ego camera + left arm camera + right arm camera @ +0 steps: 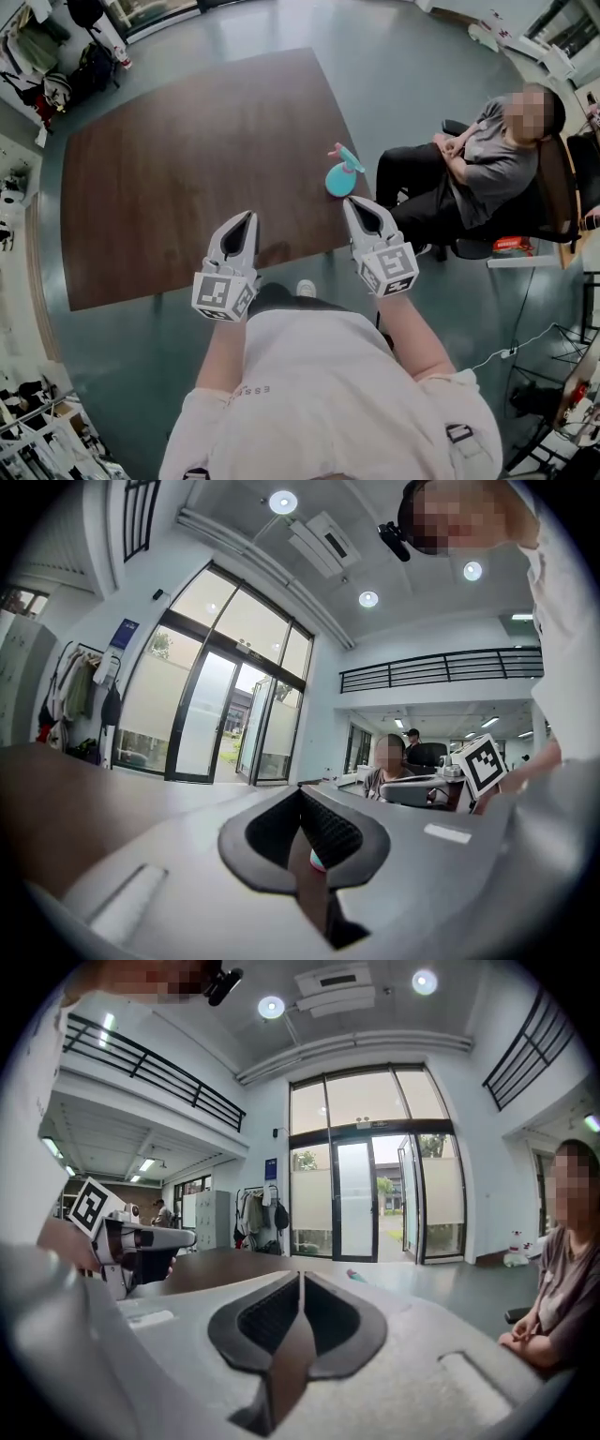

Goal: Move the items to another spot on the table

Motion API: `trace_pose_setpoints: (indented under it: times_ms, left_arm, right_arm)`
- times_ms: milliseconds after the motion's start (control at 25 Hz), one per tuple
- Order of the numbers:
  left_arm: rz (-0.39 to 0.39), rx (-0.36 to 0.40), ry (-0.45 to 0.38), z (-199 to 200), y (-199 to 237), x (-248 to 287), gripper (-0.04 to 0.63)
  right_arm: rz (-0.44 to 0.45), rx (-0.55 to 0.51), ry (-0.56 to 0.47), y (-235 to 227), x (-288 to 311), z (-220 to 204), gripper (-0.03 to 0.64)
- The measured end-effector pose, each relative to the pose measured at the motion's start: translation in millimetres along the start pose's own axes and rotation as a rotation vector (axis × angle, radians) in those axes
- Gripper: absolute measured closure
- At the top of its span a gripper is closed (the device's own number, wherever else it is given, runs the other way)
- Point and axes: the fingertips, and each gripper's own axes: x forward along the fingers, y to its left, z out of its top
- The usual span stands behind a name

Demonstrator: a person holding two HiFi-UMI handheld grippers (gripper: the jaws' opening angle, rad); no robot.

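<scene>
Left gripper [246,219] and right gripper [357,202]: jaws pressed together on both, nothing between them, side by side over the near edge of the brown worktop [169,178]. Teal item [341,176], a rounded body with a pink piece on top, sits at the worktop's 3 o'clock edge, near the right gripper, at its 11 o'clock.

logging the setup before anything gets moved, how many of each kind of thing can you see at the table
grippers: 2, the left gripper and the right gripper, both shut and empty
teal and pink item: 1, by the table's edge at the head view's right
brown table: 1
seated person: 1
total: 5
</scene>
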Motion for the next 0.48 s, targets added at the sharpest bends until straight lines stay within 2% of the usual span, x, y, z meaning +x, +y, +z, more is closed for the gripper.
trace_pose_setpoints:
  times_ms: [240, 320, 480]
  left_arm:
    - [-0.04, -0.01, 0.045, -6.7, -5.6, 45.1, 0.58]
    - [-0.052, -0.012, 0.056, -9.6, -5.0, 61.3, 0.58]
    - [-0.061, -0.027, 0.074, -15.7, 0.3, 95.4, 0.58]
  right_arm:
    - [-0.06, 0.062, 0.008, -41.8, 13.7, -6.0, 0.487]
    - [-0.077, 0.097, -0.01, -55.9, 21.1, -7.5, 0.406]
    - [-0.043, 0.081, 0.018, -72.8, 45.3, -18.3, 0.363]
